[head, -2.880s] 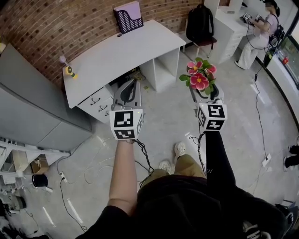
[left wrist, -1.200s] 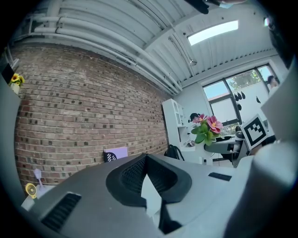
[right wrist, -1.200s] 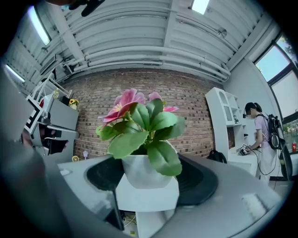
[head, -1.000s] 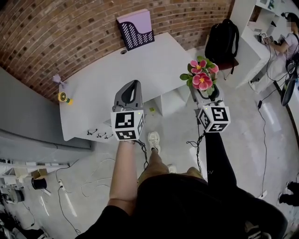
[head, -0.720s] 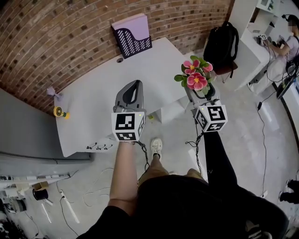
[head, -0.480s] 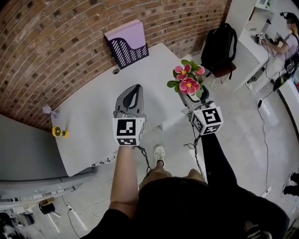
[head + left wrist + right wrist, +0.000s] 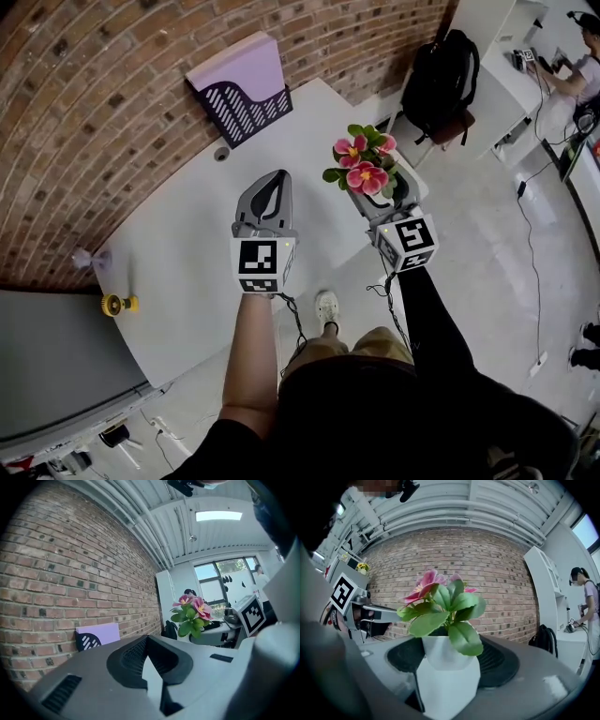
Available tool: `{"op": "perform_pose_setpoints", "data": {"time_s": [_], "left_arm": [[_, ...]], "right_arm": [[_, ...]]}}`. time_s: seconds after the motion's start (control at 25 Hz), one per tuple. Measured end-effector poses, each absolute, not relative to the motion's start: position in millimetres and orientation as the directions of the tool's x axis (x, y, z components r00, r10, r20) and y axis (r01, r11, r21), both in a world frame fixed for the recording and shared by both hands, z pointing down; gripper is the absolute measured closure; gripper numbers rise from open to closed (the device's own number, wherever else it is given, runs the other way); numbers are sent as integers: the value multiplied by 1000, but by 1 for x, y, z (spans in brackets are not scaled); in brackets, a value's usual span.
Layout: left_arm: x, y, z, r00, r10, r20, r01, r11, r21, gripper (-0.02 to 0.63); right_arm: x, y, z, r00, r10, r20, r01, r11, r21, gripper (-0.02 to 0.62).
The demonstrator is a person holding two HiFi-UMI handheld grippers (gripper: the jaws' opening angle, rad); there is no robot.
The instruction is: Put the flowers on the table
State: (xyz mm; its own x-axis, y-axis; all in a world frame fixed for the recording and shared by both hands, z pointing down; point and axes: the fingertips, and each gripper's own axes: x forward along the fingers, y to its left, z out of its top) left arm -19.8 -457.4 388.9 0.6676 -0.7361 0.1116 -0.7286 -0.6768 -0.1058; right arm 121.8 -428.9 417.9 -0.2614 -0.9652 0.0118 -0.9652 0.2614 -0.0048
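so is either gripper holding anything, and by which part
The right gripper holds the flowers by their white pot, between its jaws. The left gripper is shut, empty.

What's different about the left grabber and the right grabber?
The left gripper has its jaws closed together with nothing between them, while the right gripper is clamped on a white pot of pink flowers. The left gripper is over the middle of the white table, and the right gripper is near the table's edge. Both are grey and carry a cube with black-and-white squares.
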Motion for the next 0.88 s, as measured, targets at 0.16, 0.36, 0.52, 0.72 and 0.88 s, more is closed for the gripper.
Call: {"op": "perform_pose_setpoints", "data": {"time_s": [0.16, 0.36, 0.52, 0.72, 0.88], "left_arm": [[-20, -470, 405, 672, -728, 137, -723, -685, -93, 598], [-18, -482, 420, 671, -724, 162, -723, -687, -75, 598], [-21, -489, 437, 666, -722, 185, -727, -684, -54, 598], [-22, -493, 445, 674, -718, 172, -725, -688, -29, 598], [-25, -492, 451, 672, -719, 180, -726, -687, -29, 598]], "right_arm": [[118, -444, 444, -269, -962, 39, -963, 268, -34, 261], [100, -463, 477, -322, -943, 83, -947, 319, -39, 261], [91, -474, 509, -339, -930, 140, -941, 337, -42, 261], [86, -483, 550, -347, -914, 210, -938, 343, -53, 261], [80, -482, 581, -353, -896, 269, -935, 347, -71, 261]]}}
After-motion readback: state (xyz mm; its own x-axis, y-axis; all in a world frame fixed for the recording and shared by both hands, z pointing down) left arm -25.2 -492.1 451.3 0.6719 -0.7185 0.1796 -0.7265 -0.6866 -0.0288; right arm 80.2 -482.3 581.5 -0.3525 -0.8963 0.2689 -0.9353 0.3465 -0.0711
